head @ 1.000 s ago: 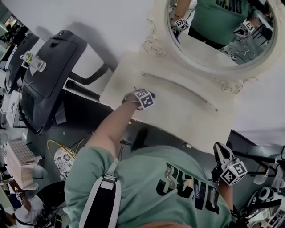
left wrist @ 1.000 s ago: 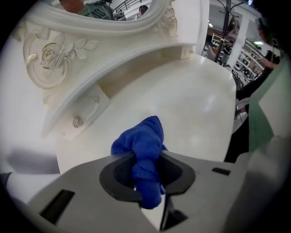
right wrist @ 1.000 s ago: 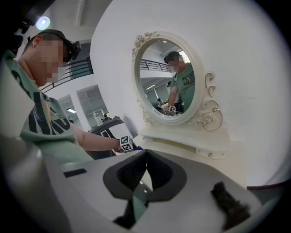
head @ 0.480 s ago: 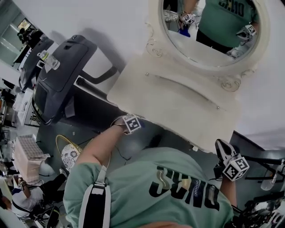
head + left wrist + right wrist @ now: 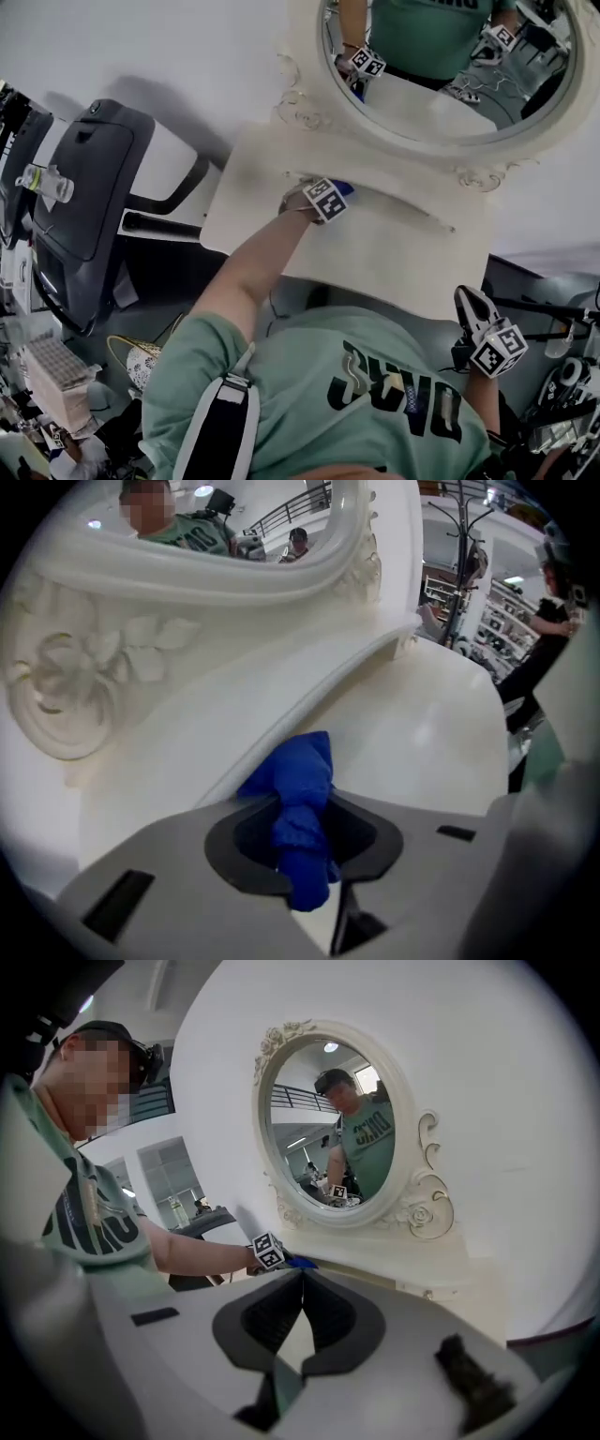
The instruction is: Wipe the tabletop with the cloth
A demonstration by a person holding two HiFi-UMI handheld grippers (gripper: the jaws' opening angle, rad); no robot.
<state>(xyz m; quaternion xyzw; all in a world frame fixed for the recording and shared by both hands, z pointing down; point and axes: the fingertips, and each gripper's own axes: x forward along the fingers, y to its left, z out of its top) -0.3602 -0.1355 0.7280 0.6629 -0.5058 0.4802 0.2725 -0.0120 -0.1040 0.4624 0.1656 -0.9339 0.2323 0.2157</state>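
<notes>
A bunched blue cloth (image 5: 302,789) is clamped between the jaws of my left gripper (image 5: 305,850). In the head view the left gripper (image 5: 330,197) rests over the back of the cream tabletop (image 5: 394,253), near the raised ledge under the mirror, with a bit of blue cloth (image 5: 345,188) showing beside its marker cube. The cloth's front end touches the tabletop (image 5: 431,733) next to the ledge. My right gripper (image 5: 469,314) hangs off the table's near right corner, jaws shut with nothing between them. From the right gripper view (image 5: 302,1283) I see the left gripper (image 5: 272,1252) and cloth (image 5: 302,1263) far off.
An oval mirror (image 5: 441,66) in a carved cream frame stands at the back of the table against a white wall. A treadmill (image 5: 84,197) sits to the left of the table. A patterned basket (image 5: 141,352) and boxes lie on the floor at lower left.
My left gripper swung off the table's near left edge half a second ago, then came back up onto the tabletop, now farther back by the mirror ledge. The right gripper has stayed put.
</notes>
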